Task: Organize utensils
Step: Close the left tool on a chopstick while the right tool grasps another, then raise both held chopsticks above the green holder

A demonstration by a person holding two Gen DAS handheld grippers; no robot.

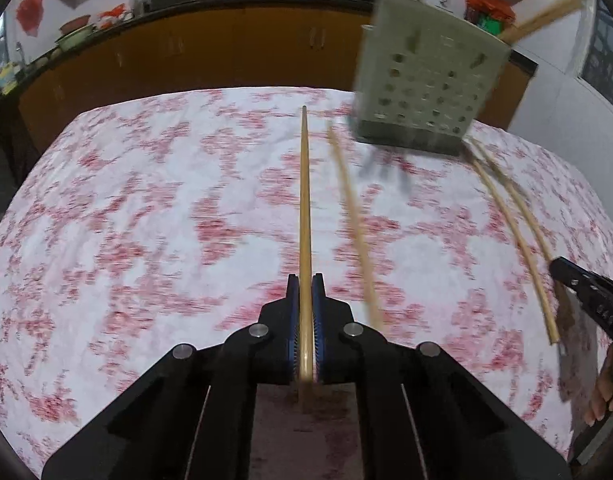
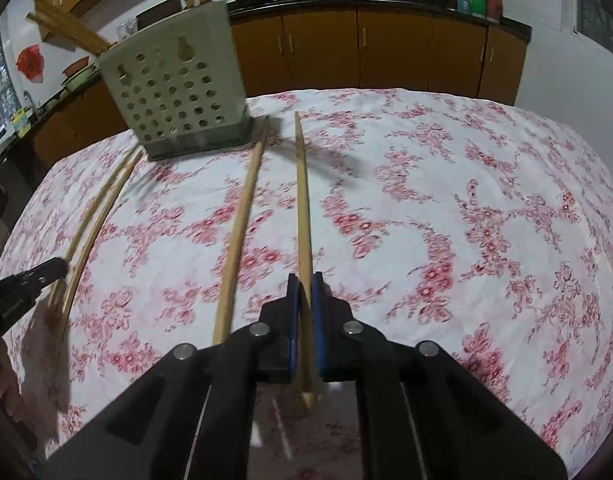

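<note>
Both wrist views low over desk [image 1: 146, 220], facing far cabinets [image 2: 386, 48]; shared: perforated holder [image 1: 422, 92], 4 chopsticks, floral cloth.

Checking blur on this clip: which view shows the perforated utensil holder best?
The right wrist view: the utensil holder is sharper there, its holes clear, with chopsticks sticking out the top. The left wrist view shows it too, but motion-blurred.

Chopsticks [image 2: 302, 216] are smooth, pale wood. The holder [image 2: 178, 92] is matt grey perforated plastic or metal, undetermined. The tablecloth [image 2: 466, 220] is matt printed cloth. Gripper pads [image 1: 292, 320] are ribbed blue.
</note>
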